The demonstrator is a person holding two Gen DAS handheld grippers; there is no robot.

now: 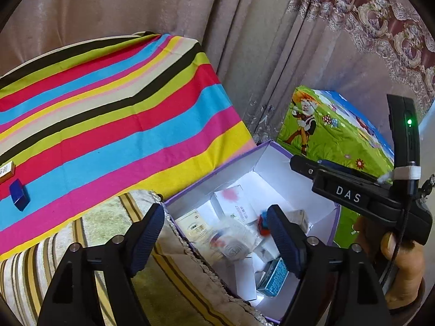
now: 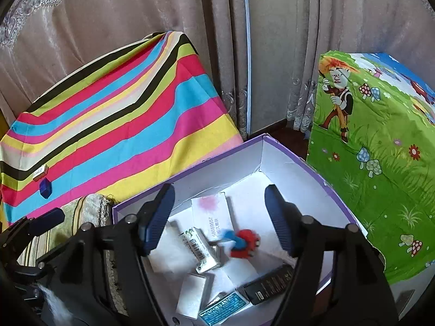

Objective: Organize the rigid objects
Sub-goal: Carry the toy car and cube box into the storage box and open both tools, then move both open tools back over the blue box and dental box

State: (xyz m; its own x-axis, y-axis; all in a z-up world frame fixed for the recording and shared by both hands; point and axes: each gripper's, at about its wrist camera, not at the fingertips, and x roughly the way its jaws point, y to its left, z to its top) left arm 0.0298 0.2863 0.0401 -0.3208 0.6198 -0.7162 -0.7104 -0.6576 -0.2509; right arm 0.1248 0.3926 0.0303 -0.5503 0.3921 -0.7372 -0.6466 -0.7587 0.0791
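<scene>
Where fingers gape, red toy point(image 2: 244, 246) below right hand-held gripper point(image 2: 220, 217).

Both wrist views look down, close, into the box point(image 1: 299, 168) point(image 2: 285, 160); the left from its left side, the right from directly above its near rim; both share the striped cloth point(image 1: 122, 108) point(image 2: 122, 114) and cartoon cloth point(image 1: 334, 133) point(image 2: 380, 135).

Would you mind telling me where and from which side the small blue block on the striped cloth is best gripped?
Take the blue block across its two long flat faces, coming straight down from above. It lies flat on the striped cloth, apart from the orange-edged box beside it, so open fingers probably fit either side.
</scene>
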